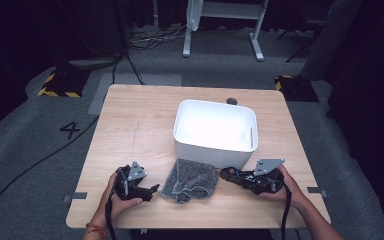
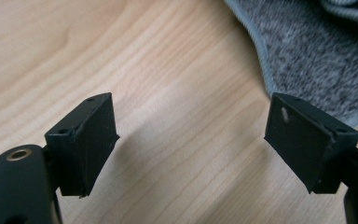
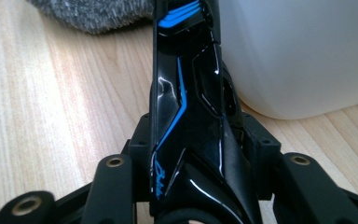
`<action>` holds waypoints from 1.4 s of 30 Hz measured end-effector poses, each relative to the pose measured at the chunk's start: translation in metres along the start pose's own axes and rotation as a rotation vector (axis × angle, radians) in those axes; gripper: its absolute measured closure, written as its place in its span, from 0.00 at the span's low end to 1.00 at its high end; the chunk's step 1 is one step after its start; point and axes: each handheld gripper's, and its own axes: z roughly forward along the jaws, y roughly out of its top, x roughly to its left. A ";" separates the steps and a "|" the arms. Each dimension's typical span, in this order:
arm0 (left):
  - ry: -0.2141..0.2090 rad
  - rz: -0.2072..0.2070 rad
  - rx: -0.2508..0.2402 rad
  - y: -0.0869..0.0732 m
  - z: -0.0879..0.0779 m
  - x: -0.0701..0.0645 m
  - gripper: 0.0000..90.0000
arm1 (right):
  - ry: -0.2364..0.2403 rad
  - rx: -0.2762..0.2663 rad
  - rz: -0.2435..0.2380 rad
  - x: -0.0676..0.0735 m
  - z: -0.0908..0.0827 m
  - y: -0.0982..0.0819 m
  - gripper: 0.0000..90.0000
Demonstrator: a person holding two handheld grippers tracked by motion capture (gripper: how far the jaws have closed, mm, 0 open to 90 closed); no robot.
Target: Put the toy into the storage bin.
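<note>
A grey fleecy cloth [image 1: 190,180] lies crumpled on the wooden table [image 1: 130,130], just in front of a white plastic bin [image 1: 205,149]. My left gripper [image 1: 149,190] rests low on the table to the left of the cloth. Its jaws stand open over bare wood [image 2: 191,135], and the cloth's hemmed edge [image 2: 317,51] lies just beyond the right jaw. My right gripper [image 1: 245,179] is to the right of the cloth. It is shut on a glossy black object with blue stripes [image 3: 186,107], whose tip [image 1: 228,173] points at the cloth [image 3: 93,14] beside the bin's wall [image 3: 298,51].
A small dark round thing [image 1: 232,101] sits on the table behind the bin. Cables run over the grey floor at the left [image 1: 35,165], and a white desk frame [image 1: 222,30] stands beyond the table. Bare wood stretches across the table's left half.
</note>
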 end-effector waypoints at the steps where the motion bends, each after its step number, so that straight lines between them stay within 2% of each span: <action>1: 0.000 -0.002 0.012 0.000 0.001 0.002 0.19 | 0.006 0.002 -0.005 0.000 0.000 0.000 0.63; 2: -0.001 -0.017 0.013 0.000 0.002 0.003 0.18 | 0.009 0.000 -0.011 -0.001 -0.001 -0.001 0.63; 4: 0.014 -0.026 0.014 0.000 0.002 0.005 0.18 | 0.017 -0.002 -0.025 -0.001 -0.001 -0.001 0.63; 6: 0.008 -0.036 0.016 0.000 0.002 0.005 0.17 | 0.016 -0.002 -0.031 -0.001 -0.001 -0.001 0.63; 23: 0.009 -0.033 0.015 0.000 0.003 0.006 0.17 | -0.001 -0.013 -0.025 -0.002 -0.009 -0.007 0.64; 34: 0.007 -0.033 0.016 0.000 0.003 0.006 0.17 | 0.005 -0.048 -0.034 0.001 -0.022 -0.005 0.64; 42: 0.006 -0.034 0.016 0.001 0.003 0.006 0.17 | 0.013 -0.100 -0.051 0.007 -0.040 0.002 0.64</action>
